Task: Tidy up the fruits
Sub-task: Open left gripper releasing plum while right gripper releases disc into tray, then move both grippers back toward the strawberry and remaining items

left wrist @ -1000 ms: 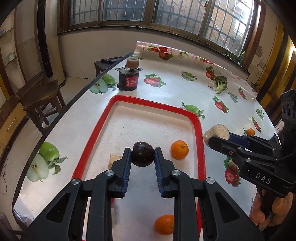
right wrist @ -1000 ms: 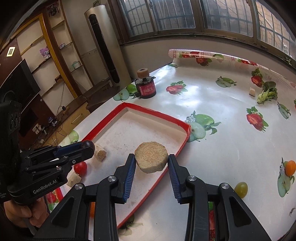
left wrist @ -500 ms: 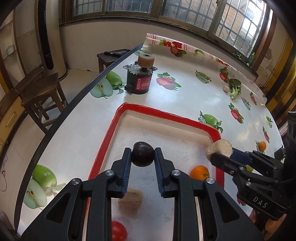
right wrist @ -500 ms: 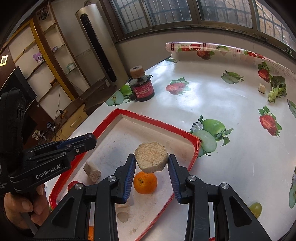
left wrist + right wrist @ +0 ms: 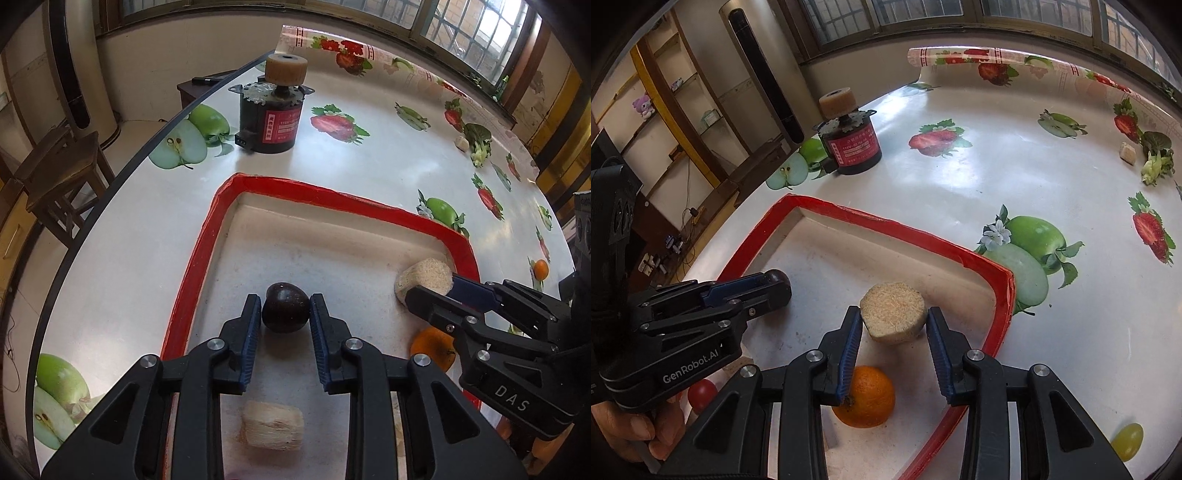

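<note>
Jaws of the left gripper [image 5: 284,301] have just been opening, and a dark purple-brown round fruit [image 5: 285,310] is sitting between them, low over the white floor of a red-rimmed rectangular tray [image 5: 332,195]. The left pad is touching the fruit, while a sliver of gap is showing at the right pad, so the grip is reading as released. The right gripper [image 5: 892,314] is pointing down into the same tray, its jaws clenching a beige, fibrous, many-sided chunk [image 5: 893,321] by its sides, close to the tray's right corner. Just below and behind these right jaws, an orange round citrus fruit [image 5: 866,397] is lying in the tray, and a small red round fruit [image 5: 701,393] is peeking out to their left under the left gripper's body. Behind the left jaws, a pale, stringy block [image 5: 272,426] is lying on the tray floor. Beyond both jaws, past the tray's far rim, a black cylindrical motor with a red label [image 5: 271,123] is standing on the fruit-patterned glossy surface [image 5: 369,166]. A hand [image 5: 628,432] is gripping the left gripper's handle.
</note>
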Demonstrator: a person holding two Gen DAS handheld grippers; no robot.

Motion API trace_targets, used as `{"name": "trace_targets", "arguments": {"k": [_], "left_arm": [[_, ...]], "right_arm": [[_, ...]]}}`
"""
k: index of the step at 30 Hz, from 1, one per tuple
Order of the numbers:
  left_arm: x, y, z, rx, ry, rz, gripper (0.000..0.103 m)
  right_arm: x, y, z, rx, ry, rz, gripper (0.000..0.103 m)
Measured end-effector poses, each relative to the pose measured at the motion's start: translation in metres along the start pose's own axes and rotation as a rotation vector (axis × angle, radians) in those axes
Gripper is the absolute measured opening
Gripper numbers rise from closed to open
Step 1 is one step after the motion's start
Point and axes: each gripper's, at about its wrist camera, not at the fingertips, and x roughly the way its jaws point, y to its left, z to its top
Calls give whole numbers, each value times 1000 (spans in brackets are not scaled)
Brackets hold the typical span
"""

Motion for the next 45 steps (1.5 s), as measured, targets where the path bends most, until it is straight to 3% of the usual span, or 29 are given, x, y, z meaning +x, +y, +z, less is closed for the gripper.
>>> {"name": "trace_targets", "arguments": {"k": [3,10,14,22,27,37,45], "left_arm": [[-2,6,-3,-26,0,15,38],[-31,0,-21,-64,-58,25,38],[-50,-22,-36,-75,-82,-13,38],[-72,-110,-47,40,-117,-95,38],[-77,-150,-50,91,-133,-120,48],[-83,-185,-68,177,-120,-170,48],[-80,-195,-82,225,-95,-180,48]], "right_arm": [[-8,-1,0,6,-17,-1,43],[-52,-9,-20,6,-74,20,46],[-81,-21,-43,11,-92,35,47],[-137,-79,-88,56,-120,-8,47],[-171,-117,-103,96,-144,-51,48],[-226,-160,-136,198,-225,-142,48],[-241,-180,-156,269,-257,-181,49]]}}
